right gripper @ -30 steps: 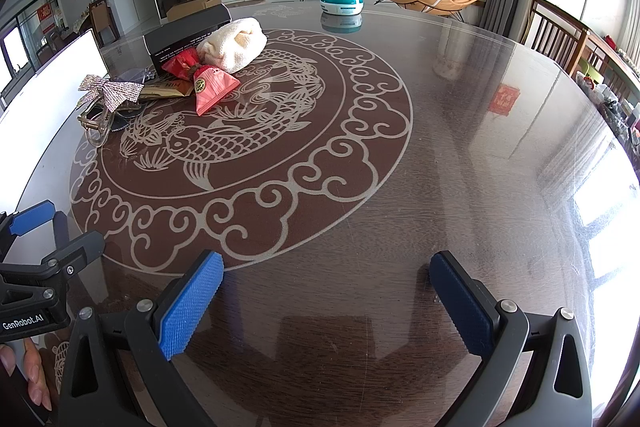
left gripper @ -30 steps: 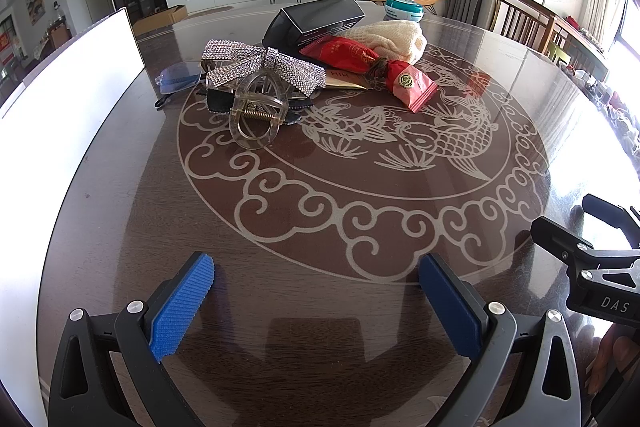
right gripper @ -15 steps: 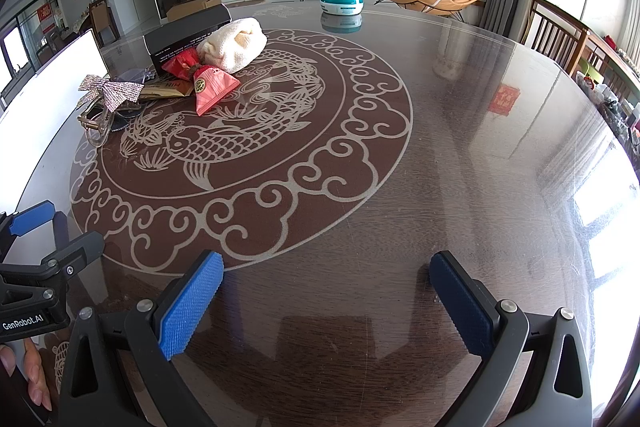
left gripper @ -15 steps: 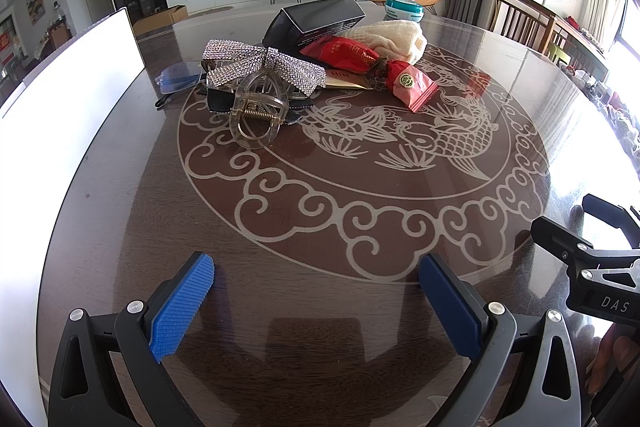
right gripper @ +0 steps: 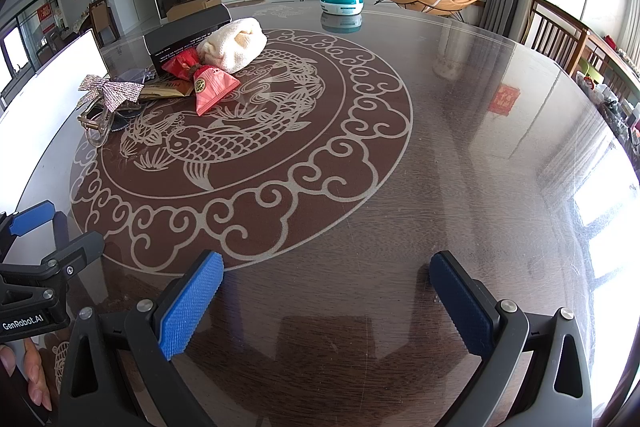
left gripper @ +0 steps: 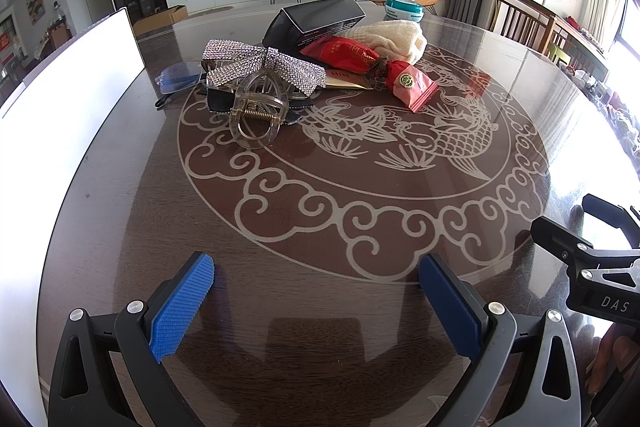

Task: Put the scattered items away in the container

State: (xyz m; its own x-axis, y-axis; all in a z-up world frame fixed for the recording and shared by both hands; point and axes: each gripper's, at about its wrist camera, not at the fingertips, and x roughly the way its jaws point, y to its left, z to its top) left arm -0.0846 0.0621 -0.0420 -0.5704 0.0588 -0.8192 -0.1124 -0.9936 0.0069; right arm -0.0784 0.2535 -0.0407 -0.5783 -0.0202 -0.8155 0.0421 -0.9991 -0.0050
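The scattered items lay in 1 cluster at the far left of the round surface, well apart from both tools. The left hand-held gripper had its jaws spread wide and held nothing; the pile was ahead and slightly left of it, with the clear claw clip as the nearest piece, its length running roughly toward the camera. Over the clip lay the rhinestone bow, and beyond it the red pouch, the towel and the black box, which crowded one another. The right hand-held gripper was equally wide and empty, and the pile sat far off to its upper left, so the left one looked nearer. A tall white panel stood along the surface's left edge, just beside the pile; whether it was the container could not be told. The surface between gripper and clip was bare, which left an open straight approach.
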